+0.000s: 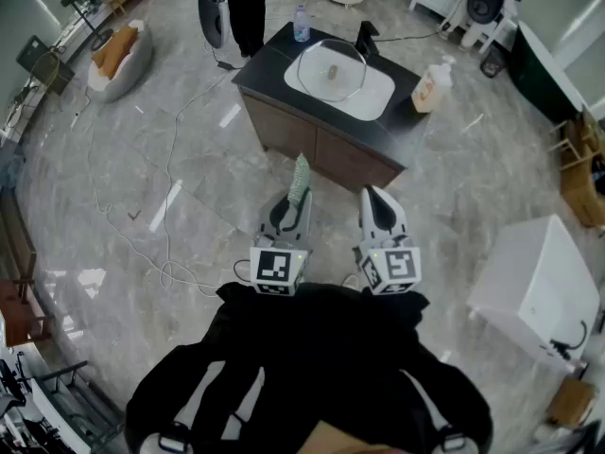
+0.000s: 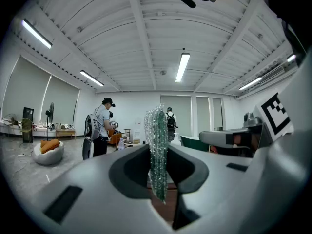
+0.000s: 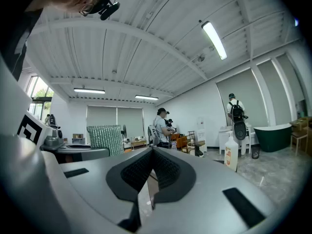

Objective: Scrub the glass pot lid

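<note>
Pinching one scourer — left gripper, one lid

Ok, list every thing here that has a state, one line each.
left gripper: shut on the green sponge.
green sponge: clamped upright, sticking out past the jaws.
right gripper: shut, empty.
glass pot lid: lying in the sink, untouched.
sink: holds only the lid.
soap bottle: standing on the counter, right of the sink.
water bottle: standing at the counter's far edge.
cabinet doors: closed.

Left claw tight on scrub pad, right claw closed, empty
</note>
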A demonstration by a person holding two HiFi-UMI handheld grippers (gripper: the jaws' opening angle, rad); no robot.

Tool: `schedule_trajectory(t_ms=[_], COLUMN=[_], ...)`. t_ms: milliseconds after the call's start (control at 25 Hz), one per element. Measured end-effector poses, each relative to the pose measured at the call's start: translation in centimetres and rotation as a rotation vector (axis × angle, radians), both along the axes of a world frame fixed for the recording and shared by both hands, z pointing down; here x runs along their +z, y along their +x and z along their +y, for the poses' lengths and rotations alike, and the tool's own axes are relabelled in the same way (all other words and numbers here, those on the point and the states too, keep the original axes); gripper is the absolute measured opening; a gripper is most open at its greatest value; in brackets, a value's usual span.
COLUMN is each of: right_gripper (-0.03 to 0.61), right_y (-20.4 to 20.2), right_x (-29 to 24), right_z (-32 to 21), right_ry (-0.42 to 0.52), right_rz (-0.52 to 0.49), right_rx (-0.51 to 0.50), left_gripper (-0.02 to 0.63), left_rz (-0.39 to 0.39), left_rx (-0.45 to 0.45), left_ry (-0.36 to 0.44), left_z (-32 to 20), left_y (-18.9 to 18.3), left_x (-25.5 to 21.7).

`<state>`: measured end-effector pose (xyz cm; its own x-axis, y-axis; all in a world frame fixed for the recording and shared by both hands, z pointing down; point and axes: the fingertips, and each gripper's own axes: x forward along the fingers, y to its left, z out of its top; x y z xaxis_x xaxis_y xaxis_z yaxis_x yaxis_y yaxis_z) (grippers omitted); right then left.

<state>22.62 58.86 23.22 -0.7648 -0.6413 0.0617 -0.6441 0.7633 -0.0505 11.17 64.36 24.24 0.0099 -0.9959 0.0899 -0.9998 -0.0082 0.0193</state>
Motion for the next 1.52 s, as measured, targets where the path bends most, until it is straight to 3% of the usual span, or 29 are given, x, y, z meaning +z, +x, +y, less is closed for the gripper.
schedule_trajectory(t_ms=[320,720,1120,1520], right_gripper=[0.002,0.002,0.002,0.002], right_y=[-1.9,-4.4,-9.7,-15.0], right_x=[-0.4,1.1,3.3,2.6], right_z=[2.3,-0.7,-12.8,-29.3], right_ry=[0.01,0.009,-0.017,-0.059], right_rz=[-0.048,-0.031,-0.05,-0.039], right_rx=[0.034,0.06,0.072,0.06], left_gripper=[0.072,0.072,0.072,0.072], left_rz=[0.045,0.044,-0.029,-0.025], left_rx=[0.02,0.062,0.113,0.101], left_ry=[0.016,-0.006,-0.06,-0.109], left_z=[1.9,-1.6,-14.2,-30.7], left_y=[-2.8,-4.9,-9.6,-15.6], left_x=[0.5,2.2,4.1,3.8])
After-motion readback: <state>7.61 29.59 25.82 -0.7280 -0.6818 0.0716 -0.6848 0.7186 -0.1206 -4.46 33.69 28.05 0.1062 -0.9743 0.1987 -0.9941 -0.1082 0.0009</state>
